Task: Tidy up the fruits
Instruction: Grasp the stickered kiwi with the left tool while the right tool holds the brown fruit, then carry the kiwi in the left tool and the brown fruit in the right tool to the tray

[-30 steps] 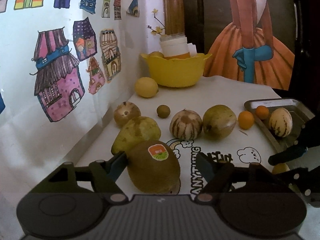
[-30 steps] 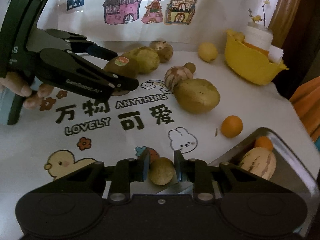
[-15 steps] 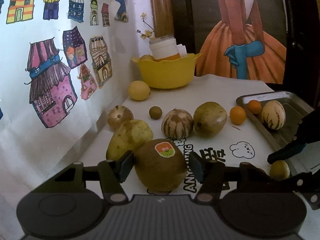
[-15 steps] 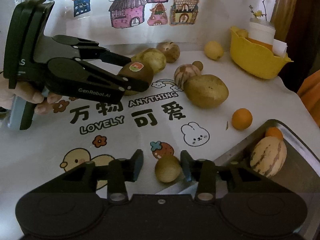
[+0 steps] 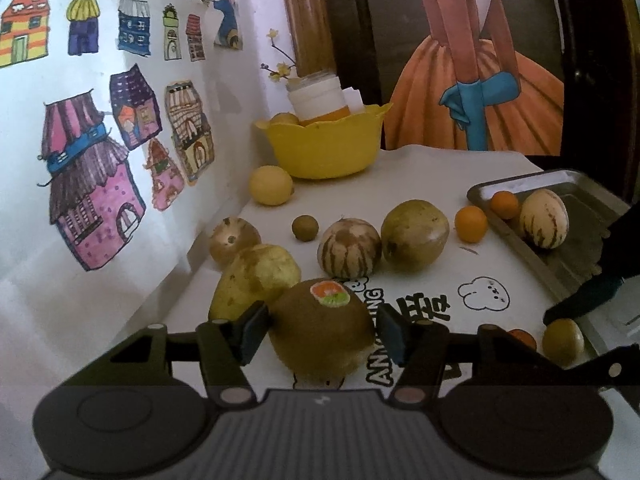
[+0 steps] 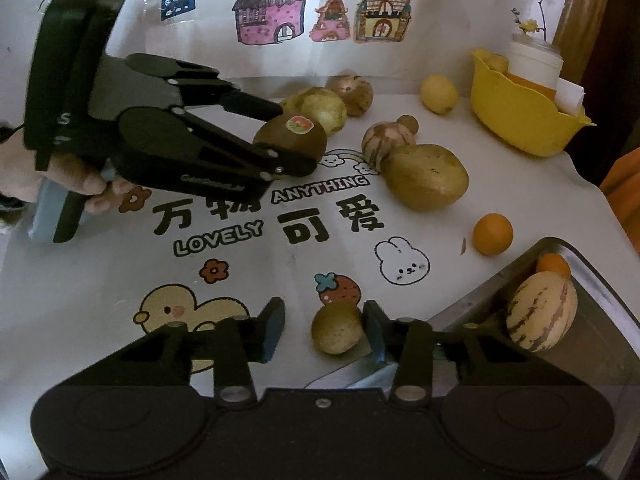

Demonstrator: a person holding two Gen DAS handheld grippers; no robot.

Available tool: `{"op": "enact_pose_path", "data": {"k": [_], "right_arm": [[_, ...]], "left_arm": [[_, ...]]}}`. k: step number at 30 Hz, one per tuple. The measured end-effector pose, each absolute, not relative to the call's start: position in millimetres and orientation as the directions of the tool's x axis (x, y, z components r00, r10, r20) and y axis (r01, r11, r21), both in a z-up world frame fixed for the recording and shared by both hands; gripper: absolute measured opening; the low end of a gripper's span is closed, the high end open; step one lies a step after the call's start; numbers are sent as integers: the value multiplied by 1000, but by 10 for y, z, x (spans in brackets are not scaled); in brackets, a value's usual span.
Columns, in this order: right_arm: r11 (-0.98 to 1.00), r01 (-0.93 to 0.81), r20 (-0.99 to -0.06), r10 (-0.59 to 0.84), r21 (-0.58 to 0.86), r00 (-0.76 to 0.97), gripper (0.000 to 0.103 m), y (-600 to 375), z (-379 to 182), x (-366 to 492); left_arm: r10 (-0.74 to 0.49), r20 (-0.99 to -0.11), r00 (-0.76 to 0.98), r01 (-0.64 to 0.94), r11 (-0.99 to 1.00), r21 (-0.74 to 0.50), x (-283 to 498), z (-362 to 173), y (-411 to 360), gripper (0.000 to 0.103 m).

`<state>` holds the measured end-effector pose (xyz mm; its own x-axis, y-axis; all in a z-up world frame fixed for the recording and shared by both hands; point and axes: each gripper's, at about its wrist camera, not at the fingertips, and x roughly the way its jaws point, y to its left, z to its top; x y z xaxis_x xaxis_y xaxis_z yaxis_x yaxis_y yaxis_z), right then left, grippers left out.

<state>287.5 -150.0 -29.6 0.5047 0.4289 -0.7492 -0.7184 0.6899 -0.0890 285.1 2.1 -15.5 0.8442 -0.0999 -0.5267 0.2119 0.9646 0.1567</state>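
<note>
A brown kiwi (image 5: 320, 332) with a red and green sticker sits between the pads of my left gripper (image 5: 323, 322), which is shut on it. In the right wrist view the same kiwi (image 6: 290, 136) shows in the left gripper (image 6: 292, 140), held by a hand. My right gripper (image 6: 323, 322) is closing, with a small green-brown fruit (image 6: 337, 332) between the jaws. The right pad touches the fruit and the left pad stands apart. That fruit rests on the mat beside the metal tray (image 6: 600, 264).
The tray holds a striped melon (image 6: 542, 316) and a small orange (image 6: 554, 266). On the printed mat lie an orange (image 6: 493, 234), a large green fruit (image 6: 426, 176), a striped fruit (image 6: 386, 140), a pear (image 6: 324, 110) and a lemon (image 6: 439, 94). A yellow bowl (image 6: 520, 120) stands at the back.
The left jaws have closed in onto the kiwi. The right jaws, shut on the small fruit a second ago, have let go of it and it lies between them.
</note>
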Motion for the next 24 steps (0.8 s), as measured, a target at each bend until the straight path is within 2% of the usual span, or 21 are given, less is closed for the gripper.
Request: {"op": "enact_pose_path", "data": {"k": [4, 10, 20, 24], "right_arm": [[692, -719, -752, 435, -73, 495, 37, -1506, -292, 2869], [690, -721, -742, 449, -66, 498, 30, -1512, -303, 2836], [726, -686, -717, 451, -51, 531, 30, -1513, -326, 2801], [752, -659, -702, 456, -24, 547, 30, -1507, -335, 2779]], "left_arm": [[-128, -552, 824, 226, 967, 114, 2919, -171, 43, 64], [-114, -551, 826, 227, 964, 140, 2894, -186, 0, 63], [-92, -584, 806, 195, 974, 115, 2884, -216, 47, 59], [-108, -596, 796, 186, 980, 71, 2838, -188, 59, 59]]}}
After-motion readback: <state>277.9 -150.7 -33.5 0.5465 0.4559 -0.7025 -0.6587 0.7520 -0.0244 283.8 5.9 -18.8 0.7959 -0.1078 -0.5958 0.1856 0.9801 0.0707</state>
